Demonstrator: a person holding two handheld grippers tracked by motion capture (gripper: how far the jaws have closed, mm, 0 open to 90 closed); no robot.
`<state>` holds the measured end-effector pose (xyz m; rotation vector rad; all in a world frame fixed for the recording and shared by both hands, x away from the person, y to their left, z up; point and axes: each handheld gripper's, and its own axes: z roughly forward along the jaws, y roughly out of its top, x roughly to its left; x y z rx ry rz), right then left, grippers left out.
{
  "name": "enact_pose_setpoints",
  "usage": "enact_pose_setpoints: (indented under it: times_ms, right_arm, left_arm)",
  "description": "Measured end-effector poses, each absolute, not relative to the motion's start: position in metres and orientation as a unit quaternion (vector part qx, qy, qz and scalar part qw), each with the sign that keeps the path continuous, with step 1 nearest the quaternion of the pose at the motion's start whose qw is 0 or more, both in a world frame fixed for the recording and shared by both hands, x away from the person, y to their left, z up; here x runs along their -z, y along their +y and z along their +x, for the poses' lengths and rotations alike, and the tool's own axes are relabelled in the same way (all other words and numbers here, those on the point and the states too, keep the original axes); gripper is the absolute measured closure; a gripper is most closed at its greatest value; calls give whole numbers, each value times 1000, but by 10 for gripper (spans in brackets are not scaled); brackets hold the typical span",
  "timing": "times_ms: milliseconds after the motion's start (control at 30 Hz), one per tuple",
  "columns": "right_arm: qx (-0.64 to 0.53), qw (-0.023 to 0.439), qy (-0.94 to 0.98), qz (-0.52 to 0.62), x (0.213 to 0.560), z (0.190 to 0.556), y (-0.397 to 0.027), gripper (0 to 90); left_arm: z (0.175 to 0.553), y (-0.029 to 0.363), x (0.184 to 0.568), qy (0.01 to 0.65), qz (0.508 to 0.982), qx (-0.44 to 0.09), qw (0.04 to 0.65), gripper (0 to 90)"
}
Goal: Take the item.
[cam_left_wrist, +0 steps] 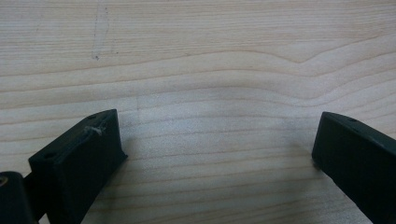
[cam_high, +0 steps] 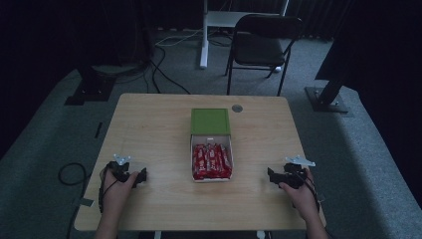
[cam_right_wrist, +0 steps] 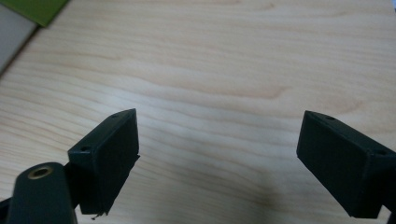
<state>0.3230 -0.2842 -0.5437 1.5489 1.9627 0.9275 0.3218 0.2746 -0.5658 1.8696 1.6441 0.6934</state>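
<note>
A white box (cam_high: pixel 211 144) with its green lid (cam_high: pixel 210 121) slid back sits in the middle of the wooden table (cam_high: pixel 149 124). Several red wrapped bars (cam_high: pixel 211 162) lie side by side in it. My left gripper (cam_high: pixel 142 177) rests on the table near the front left, held by a hand, pointing toward the box. In the left gripper view its jaws stand wide apart over bare wood, left gripper (cam_left_wrist: pixel 217 140) open and holding nothing. My right gripper (cam_high: pixel 271 175) rests at the front right, also open (cam_right_wrist: pixel 219 140) over bare wood. A corner of the green lid (cam_right_wrist: pixel 37 9) shows at the upper left there.
A small grey disc (cam_high: pixel 237 108) sits in the tabletop near the far edge. A black folding chair (cam_high: pixel 263 42) and a white stand leg (cam_high: pixel 204 35) are behind the table. Cables (cam_high: pixel 164 69) run over the grey carpet. Black stand bases (cam_high: pixel 89 89) flank the table.
</note>
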Motion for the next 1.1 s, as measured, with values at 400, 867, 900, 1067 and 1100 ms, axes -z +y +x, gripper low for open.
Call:
enact_pose_setpoints:
  times_ms: [400,867,900,1067,1100]
  right_arm:
    - [-356,263,707,552,509,327,-266,125]
    - [-388,258,713,524,478,332,-238,128]
    - [-389,258,714,521,476,332,-235,133]
    - [-392,257,719,513,471,334,-224,138]
    - [-392,257,721,511,470,334,-222,139]
  left_arm:
    - [322,274,566,613,694,-258,276,23]
    - [322,274,566,614,694,-258,275,22]
    - [322,274,566,614,693,-258,275,23]
    - [322,274,566,614,693,-258,275,22]
    - [322,274,566,614,693,-258,275,22]
